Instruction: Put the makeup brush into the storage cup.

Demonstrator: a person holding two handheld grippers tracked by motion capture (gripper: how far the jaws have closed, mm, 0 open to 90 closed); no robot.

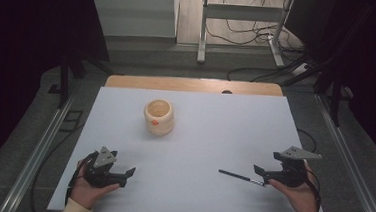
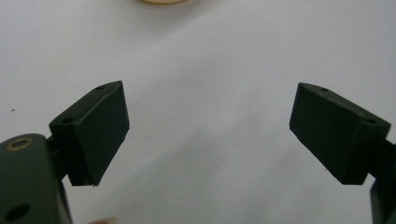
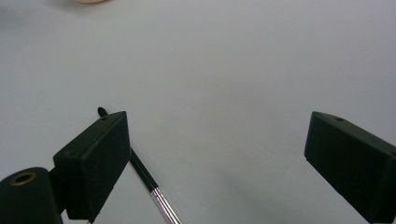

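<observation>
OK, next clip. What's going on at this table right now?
A person sits at a white table with a claw in each hand. Both are open and hold nothing. The left claw hovers over bare tabletop near the front edge. The right claw is close beside a black pen with a silver end, which lies flat on the table, not gripped. A small cream-coloured pot stands upright farther back, untouched.

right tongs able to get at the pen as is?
Probably yes. The right tongs are open, and the pen lies flat on the table right by them, nothing between.
</observation>
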